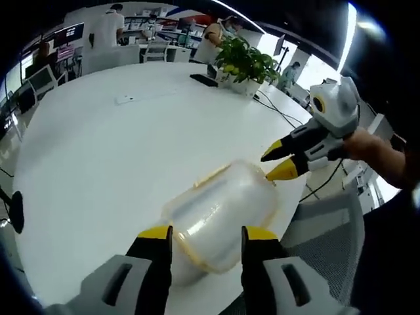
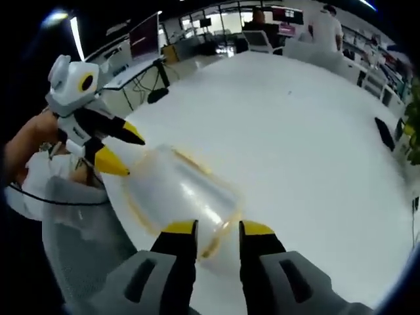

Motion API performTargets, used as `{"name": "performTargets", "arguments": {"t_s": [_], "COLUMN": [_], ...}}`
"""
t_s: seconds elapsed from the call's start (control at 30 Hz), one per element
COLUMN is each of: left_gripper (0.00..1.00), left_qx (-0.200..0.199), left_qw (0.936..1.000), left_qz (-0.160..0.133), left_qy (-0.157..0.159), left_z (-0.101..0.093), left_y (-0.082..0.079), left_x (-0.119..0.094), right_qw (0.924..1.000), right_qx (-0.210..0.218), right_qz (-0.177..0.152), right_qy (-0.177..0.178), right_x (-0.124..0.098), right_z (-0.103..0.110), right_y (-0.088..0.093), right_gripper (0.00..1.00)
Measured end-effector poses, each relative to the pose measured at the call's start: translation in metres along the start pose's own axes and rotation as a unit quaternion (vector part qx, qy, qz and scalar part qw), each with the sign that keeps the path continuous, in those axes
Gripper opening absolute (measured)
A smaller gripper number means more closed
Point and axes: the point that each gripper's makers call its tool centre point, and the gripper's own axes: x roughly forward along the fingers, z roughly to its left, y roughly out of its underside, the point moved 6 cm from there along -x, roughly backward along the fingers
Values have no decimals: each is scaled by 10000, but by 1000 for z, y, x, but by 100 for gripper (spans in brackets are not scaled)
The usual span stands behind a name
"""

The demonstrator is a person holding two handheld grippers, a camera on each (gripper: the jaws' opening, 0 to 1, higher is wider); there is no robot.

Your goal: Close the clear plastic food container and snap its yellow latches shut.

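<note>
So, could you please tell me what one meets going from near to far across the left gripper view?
Left gripper → clear plastic food container → right gripper, entering from the right → white strip lying on the white table → potted plant → people at desks.

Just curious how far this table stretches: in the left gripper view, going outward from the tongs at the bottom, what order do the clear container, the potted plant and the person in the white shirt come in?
1. Clear container, right at the left tongs.
2. Potted plant, across the white table, upper right.
3. Person in the white shirt, beyond the table, upper left.
</note>
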Motion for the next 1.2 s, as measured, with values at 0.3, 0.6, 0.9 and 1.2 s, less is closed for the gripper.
{"name": "performTargets", "arguments": {"t_s": [0.3, 0.6, 0.9, 1.2], "left_gripper": [22, 18, 16, 18], "left_qx": [415, 979, 1389, 1670], "left_qw": [9987, 9937, 9877, 9818], "left_qz": [97, 188, 305, 372], "left_qy": [294, 515, 652, 825], "left_z": [-14, -25, -32, -42], "left_y": [-6, -13, -16, -15], "left_x": [10, 18, 27, 34], "right_qw": [9978, 9910, 9799, 9689], "right_qx": [-453, -881, -1473, -2015], "right_qz": [-183, -242, -281, -199], "right_qy": [-447, -983, -1319, -1421], "right_x": [9, 22, 32, 45], "right_z": [6, 15, 26, 29], "right_y": [-21, -33, -40, -46], "right_gripper": [10, 7, 6, 13]}}
